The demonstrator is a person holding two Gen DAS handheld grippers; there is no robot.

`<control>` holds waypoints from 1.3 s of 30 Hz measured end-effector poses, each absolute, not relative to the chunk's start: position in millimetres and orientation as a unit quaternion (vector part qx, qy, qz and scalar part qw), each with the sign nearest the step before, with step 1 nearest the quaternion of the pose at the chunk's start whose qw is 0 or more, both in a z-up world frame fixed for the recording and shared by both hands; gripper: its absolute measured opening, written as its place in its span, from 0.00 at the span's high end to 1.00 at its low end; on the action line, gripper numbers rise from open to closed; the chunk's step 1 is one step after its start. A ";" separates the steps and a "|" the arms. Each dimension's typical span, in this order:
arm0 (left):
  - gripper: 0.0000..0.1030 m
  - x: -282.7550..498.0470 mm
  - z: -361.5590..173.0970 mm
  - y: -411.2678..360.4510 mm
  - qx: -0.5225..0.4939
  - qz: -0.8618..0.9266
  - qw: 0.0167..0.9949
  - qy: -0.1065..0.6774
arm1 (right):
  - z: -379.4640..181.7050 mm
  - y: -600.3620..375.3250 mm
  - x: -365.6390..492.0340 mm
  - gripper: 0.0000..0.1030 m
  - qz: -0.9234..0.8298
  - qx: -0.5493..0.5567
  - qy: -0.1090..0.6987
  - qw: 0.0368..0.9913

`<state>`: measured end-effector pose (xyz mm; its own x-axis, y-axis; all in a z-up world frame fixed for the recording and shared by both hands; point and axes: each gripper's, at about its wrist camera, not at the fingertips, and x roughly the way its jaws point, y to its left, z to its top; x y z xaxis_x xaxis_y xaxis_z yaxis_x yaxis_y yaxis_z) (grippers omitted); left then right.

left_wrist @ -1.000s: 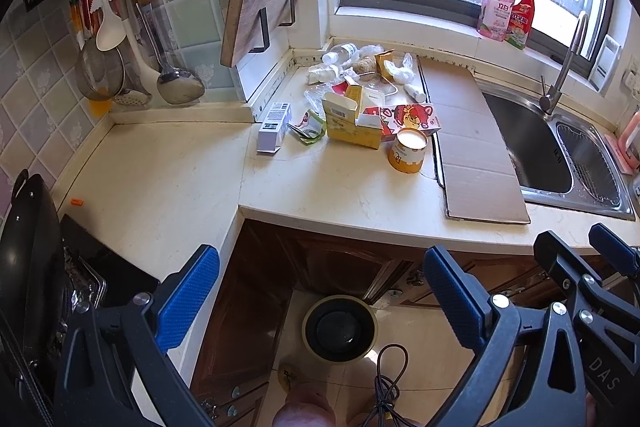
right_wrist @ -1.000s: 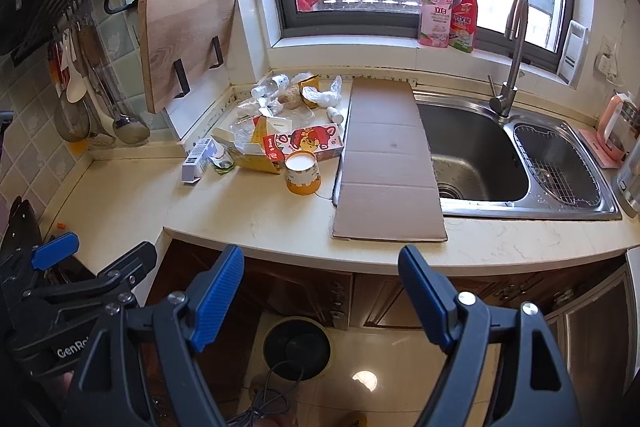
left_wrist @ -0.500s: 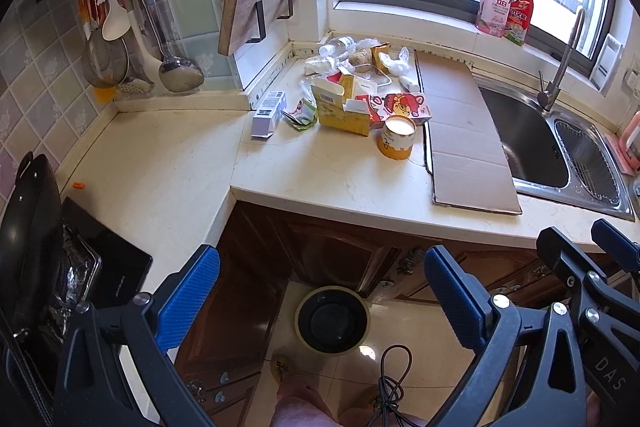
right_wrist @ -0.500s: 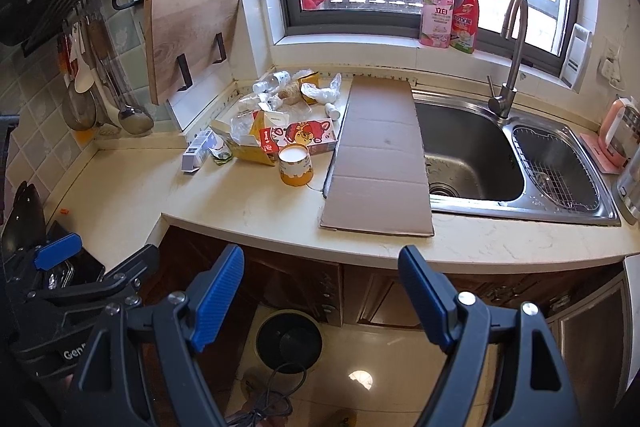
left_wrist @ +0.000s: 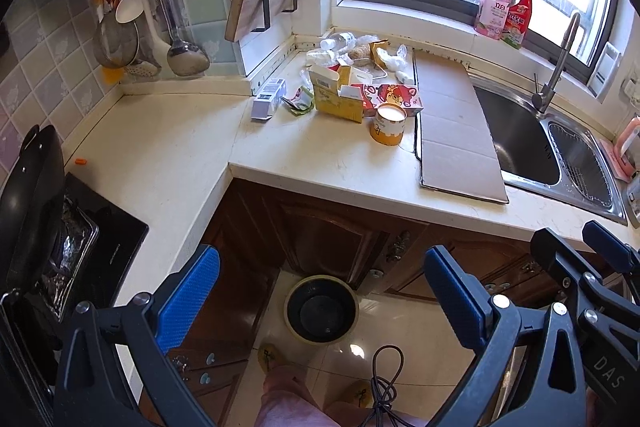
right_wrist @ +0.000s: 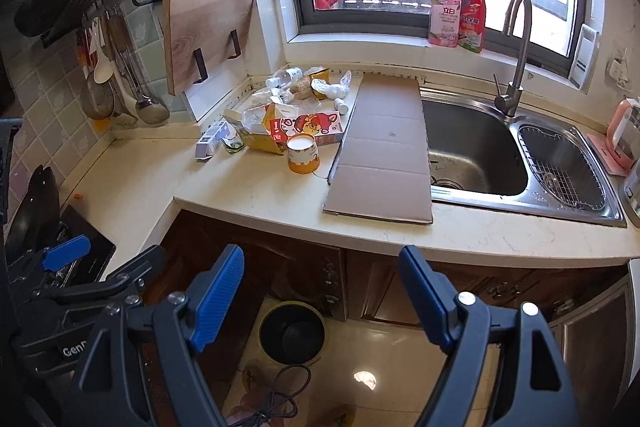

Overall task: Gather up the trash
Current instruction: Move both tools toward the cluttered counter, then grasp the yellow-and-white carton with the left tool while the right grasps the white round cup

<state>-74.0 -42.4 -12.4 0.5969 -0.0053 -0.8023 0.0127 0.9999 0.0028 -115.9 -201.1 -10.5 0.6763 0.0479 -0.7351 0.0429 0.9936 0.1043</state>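
Counter, far corner by the window: one trash pile. Counted in it: one yellow cup, one red carton, one yellow box, one clear bottle, one white box. One cardboard sheet lies just right of the cup. One bin on the floor below.

Left gripper and right gripper both hover near the counter edge, above the bin, fingers spread wide, holding nothing.

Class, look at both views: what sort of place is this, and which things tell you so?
A home kitchen, most likely. A steel sink with a tap sits under a window, ladles hang on a tiled wall, and a cutting board hangs on brackets above the counter.
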 end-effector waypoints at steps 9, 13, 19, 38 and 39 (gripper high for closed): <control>0.01 -81.7 -14.3 -36.3 0.015 -0.002 0.879 0.477 | -13.7 -198.7 -121.9 0.22 0.021 0.073 0.408 0.910; 0.01 -80.5 -14.2 -34.5 0.021 -0.006 0.877 0.480 | -16.3 -196.2 -118.3 0.22 0.021 0.081 0.410 0.908; 0.01 -56.9 -22.4 -34.4 0.026 -0.039 0.865 0.499 | -24.3 -197.5 -106.4 0.22 0.003 0.087 0.423 0.902; 0.01 135.9 -47.7 18.1 -0.079 -0.132 0.840 0.521 | -58.0 -173.4 38.8 0.30 -0.024 0.091 0.415 0.905; 0.01 144.5 -51.6 18.4 -0.084 -0.134 0.839 0.521 | -65.5 -171.9 51.9 0.31 -0.023 0.090 0.416 0.904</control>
<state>144.5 18.4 -51.6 0.4203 -0.3126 -0.8518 0.1370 0.9499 -0.2810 51.9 -171.9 -65.5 0.6521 0.0327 -0.7574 0.1176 0.9826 0.1437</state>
